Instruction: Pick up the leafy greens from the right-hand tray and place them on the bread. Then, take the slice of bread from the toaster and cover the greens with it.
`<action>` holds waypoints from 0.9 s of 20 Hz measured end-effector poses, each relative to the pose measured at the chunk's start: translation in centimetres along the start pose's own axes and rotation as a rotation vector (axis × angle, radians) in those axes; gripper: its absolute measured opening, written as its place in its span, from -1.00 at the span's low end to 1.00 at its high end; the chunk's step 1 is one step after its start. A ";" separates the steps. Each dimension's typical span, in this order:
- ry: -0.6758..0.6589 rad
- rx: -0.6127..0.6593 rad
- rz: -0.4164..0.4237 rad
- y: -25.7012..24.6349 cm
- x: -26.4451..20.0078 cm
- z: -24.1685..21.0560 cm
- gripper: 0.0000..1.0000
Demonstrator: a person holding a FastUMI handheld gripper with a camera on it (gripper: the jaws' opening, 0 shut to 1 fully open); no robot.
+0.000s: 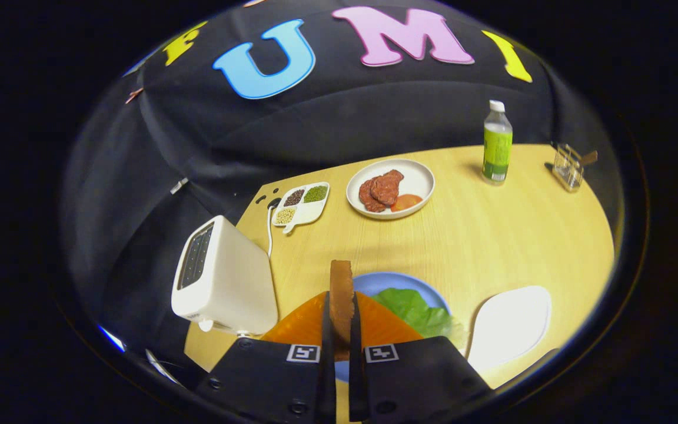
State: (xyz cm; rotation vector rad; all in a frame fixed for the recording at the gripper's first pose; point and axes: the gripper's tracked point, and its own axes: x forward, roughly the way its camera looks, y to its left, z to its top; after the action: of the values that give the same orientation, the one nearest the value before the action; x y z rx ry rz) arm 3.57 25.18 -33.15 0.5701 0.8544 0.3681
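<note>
My gripper [341,312] is shut on a slice of toasted bread [341,281], held upright and edge-on between both fingers, with its top sticking out past the fingertips. Just beneath and ahead of the fingers is a blue plate [381,281]. The leafy greens [418,312] lie on it, spreading to the right of the fingers. Whatever is under the greens is hidden. The white toaster [224,282] stands to the left of the fingers, at the table's left edge. The white right-hand tray [509,327] lies bare to the right of the plate.
Beyond the fingers, a white plate [390,188] holds meat slices and a tomato slice. Left of it is a small divided dish of beans [301,203]. A green-labelled bottle [497,144] and a clear holder [568,168] stand at the far right.
</note>
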 end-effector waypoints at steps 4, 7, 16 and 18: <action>0.019 0.135 -0.020 -2.3 1.9 -2.3 -0.74; -0.006 0.180 -0.033 -4.3 1.7 -2.8 -0.74; 0.000 0.090 -0.049 -7.4 1.6 -3.1 -0.69; 0.007 0.076 -0.062 -8.0 1.8 -3.1 -0.64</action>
State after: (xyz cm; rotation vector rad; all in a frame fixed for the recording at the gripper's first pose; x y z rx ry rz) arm 2.81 20.79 -40.71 0.6118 0.8936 0.2823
